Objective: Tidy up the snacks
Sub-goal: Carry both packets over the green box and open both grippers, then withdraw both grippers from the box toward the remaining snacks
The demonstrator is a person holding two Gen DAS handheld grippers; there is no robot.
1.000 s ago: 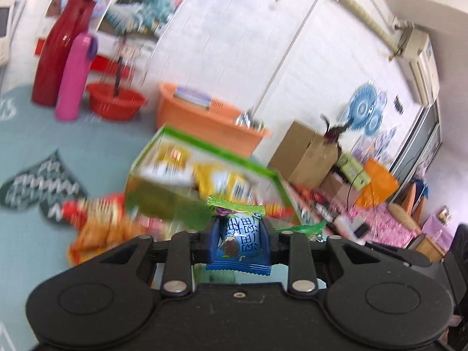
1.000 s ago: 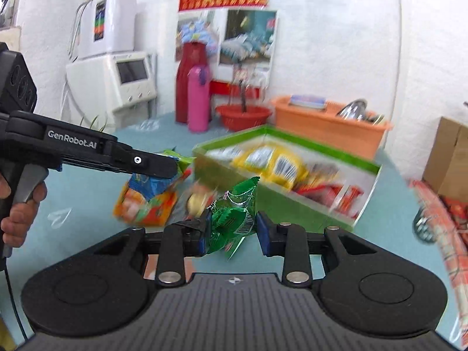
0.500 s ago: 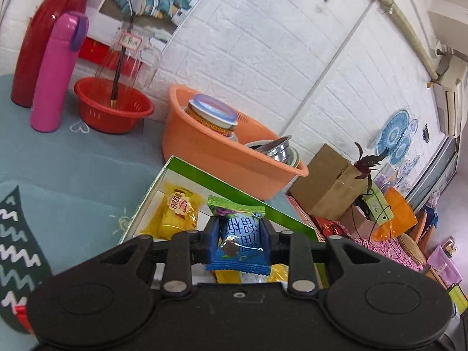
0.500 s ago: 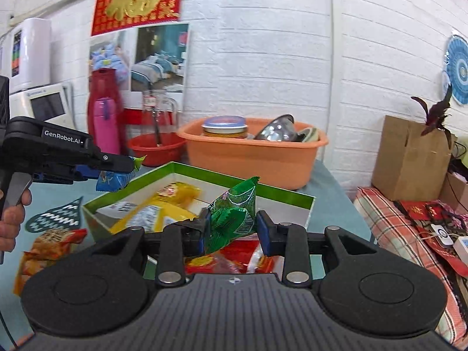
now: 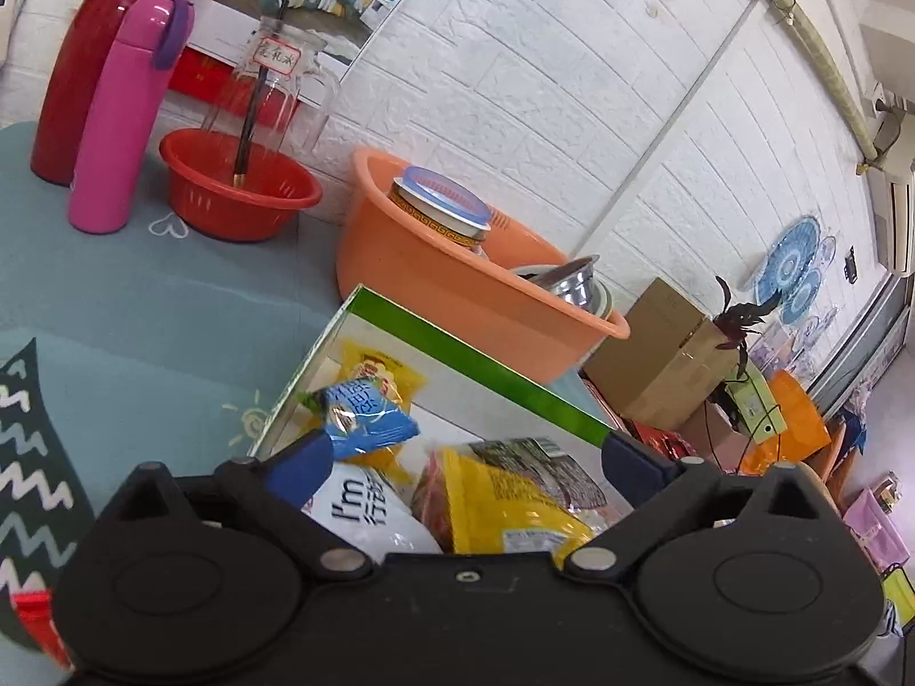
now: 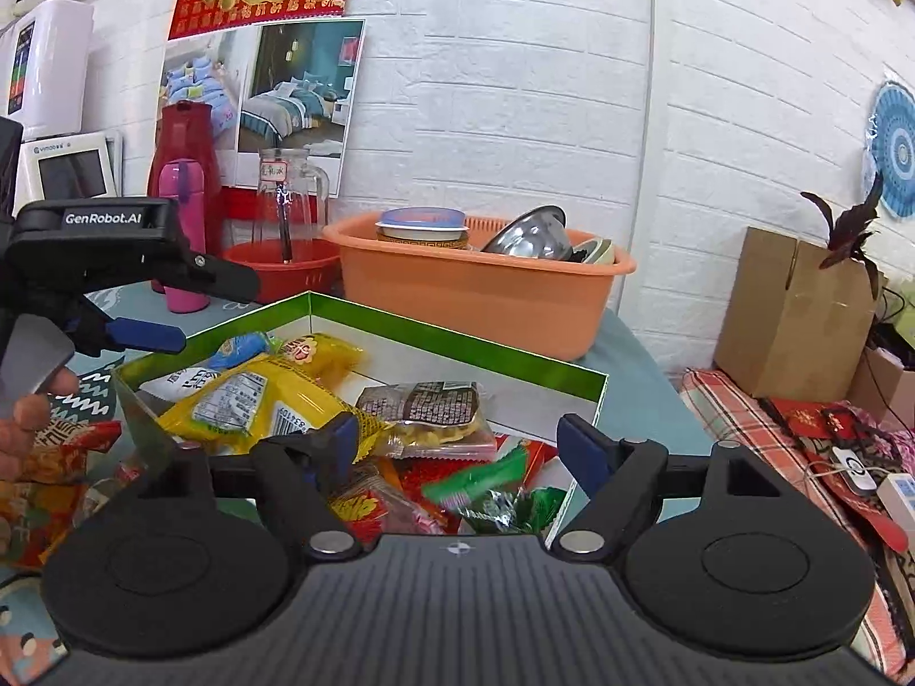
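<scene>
**Two grippers spread wide over one snack box**

Both grippers hang over the same green-edged box [image 6: 457, 343], each with its jaws spread wide and nothing between them. The left gripper [image 5: 457, 451] is at the box's left end; a blue candy packet [image 5: 366, 417] sits just beside its left fingertip, over a yellow packet [image 5: 383, 371], and whether it touches the pad cannot be told. The right gripper [image 6: 463, 446] is above the box's near right corner, where a green packet [image 6: 486, 477] lies blurred among red wrappers.

The box holds at least two yellow packets, one white packet [image 5: 366, 514] and one dark-printed clear packet [image 6: 440, 400]; an exact count of the red wrappers cannot be made.

Beyond the far edge stands one orange basin [image 6: 480, 291], close to the box. One red bowl [image 5: 240, 194], one pink bottle [image 5: 123, 114] and one red flask [image 5: 68, 86] are left of it. Orange snack bags [image 6: 51, 474] lie outside the left wall.
</scene>
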